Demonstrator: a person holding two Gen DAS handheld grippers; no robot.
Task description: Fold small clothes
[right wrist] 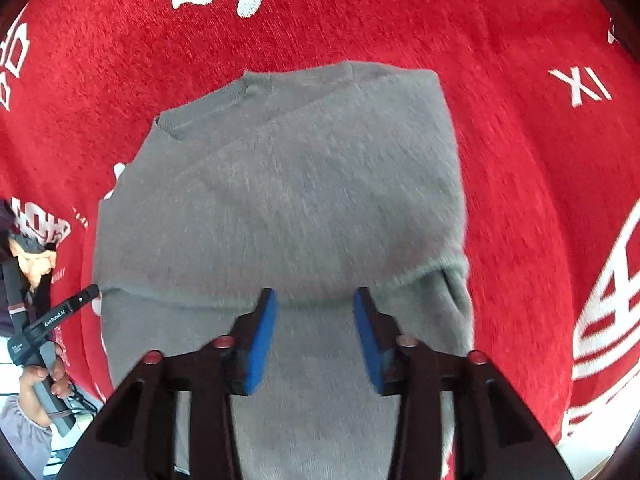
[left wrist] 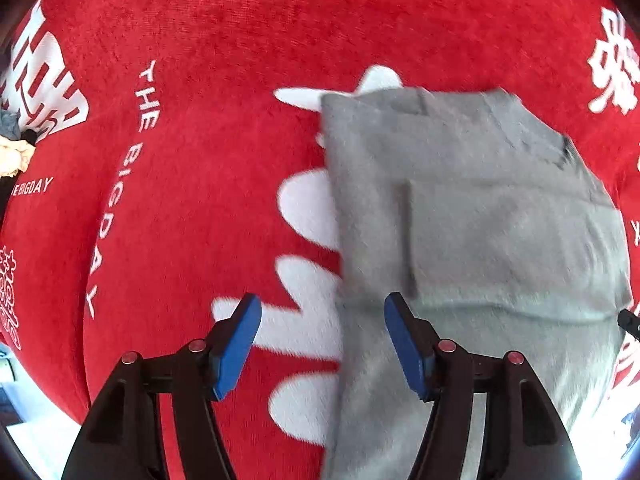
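Sweater (right wrist: 280, 200) ahead of both claws, folded long axis running away from us.

We see it lying flat on the red cloth (right wrist: 520, 160), collar at the far end. Our right claw (right wrist: 315, 300) hangs released just over its near fold, centred on it. Our left claw (left wrist: 322, 308), also released and empty, sits at the left edge, one finger (left wrist: 404, 340) over grey, the other over cloth. We judge the right one nearer.

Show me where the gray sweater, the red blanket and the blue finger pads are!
gray sweater (right wrist: 288, 200): right wrist view, middle of its folded body.
red blanket (left wrist: 200, 40): left wrist view, bare red patch.
blue finger pads (left wrist: 238, 344): left wrist view, left gripper's left pad.
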